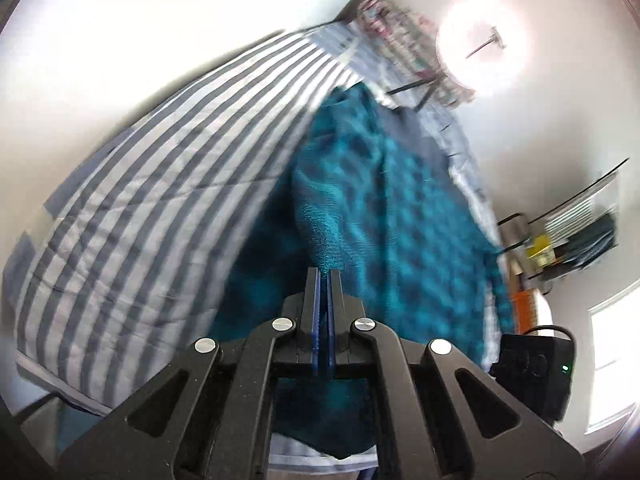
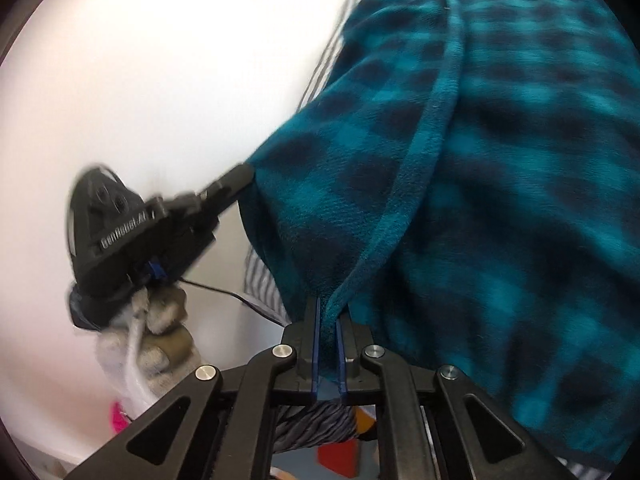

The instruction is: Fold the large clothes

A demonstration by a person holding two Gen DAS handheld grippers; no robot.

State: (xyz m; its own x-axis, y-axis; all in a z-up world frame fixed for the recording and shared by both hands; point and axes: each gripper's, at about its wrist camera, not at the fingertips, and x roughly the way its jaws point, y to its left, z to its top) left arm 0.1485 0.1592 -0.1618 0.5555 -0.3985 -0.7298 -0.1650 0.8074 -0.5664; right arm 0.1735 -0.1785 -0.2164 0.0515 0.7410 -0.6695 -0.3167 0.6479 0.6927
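**Both grippers clamping the teal plaid fleece over the striped bed**

The teal plaid fleece (image 1: 384, 184) is lying across the striped bedcover (image 1: 168, 168), its near edge lifted off the cover and gathered toward the cameras. The left gripper (image 1: 324, 276) is pinching a fold of that edge, its blue-lined jaws pressed together on the cloth. Seen from the right wrist, the left gripper (image 2: 242, 174) is biting the fleece (image 2: 500, 184) at its left corner, with a gloved hand (image 2: 160, 320) beneath it gripping the handle. The right gripper (image 2: 326, 308) is squeezing the rolled hem of the fleece, the hem running down between its pads. Beyond the fleece's far side, a shelf (image 1: 576, 232) of blurred items is standing against the white wall.
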